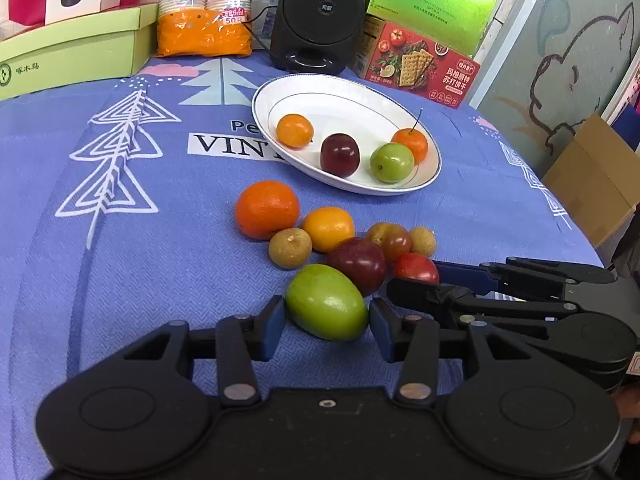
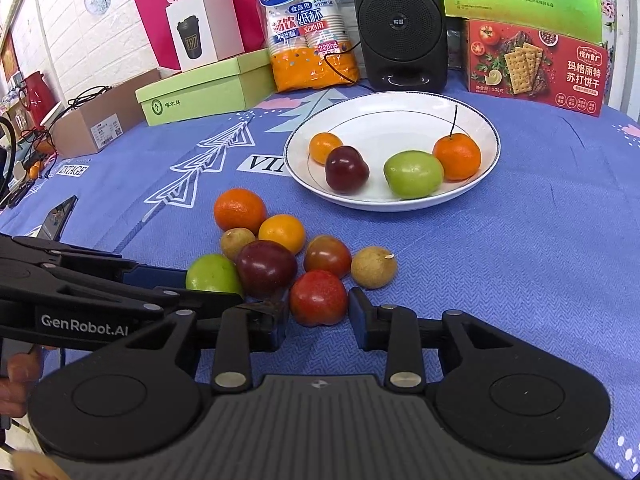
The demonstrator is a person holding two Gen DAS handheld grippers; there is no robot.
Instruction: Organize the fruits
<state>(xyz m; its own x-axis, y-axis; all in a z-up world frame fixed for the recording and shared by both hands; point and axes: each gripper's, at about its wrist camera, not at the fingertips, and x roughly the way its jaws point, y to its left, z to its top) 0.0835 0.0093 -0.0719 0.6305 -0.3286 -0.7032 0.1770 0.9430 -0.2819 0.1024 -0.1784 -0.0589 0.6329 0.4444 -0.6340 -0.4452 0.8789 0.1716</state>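
The left hand-held gripper (image 1: 327, 320) sits low over the blue-clothed desk (image 1: 120, 260) with its jaws spread to either side of a green fruit (image 1: 326, 302), the blue pads (image 1: 276, 316) just beside its ends. Behind that fruit lies a cluster: a dark red plum (image 1: 357, 266), a red tomato (image 1: 416, 267), two longans (image 1: 290, 248), a small orange (image 1: 328, 229) and a larger orange (image 1: 267, 209). The right hand-held gripper (image 1: 416, 284) reaches in from the right, its tip near the tomato. Farther back, a white plate (image 1: 340, 92) holds two oranges, a plum and a green fruit.
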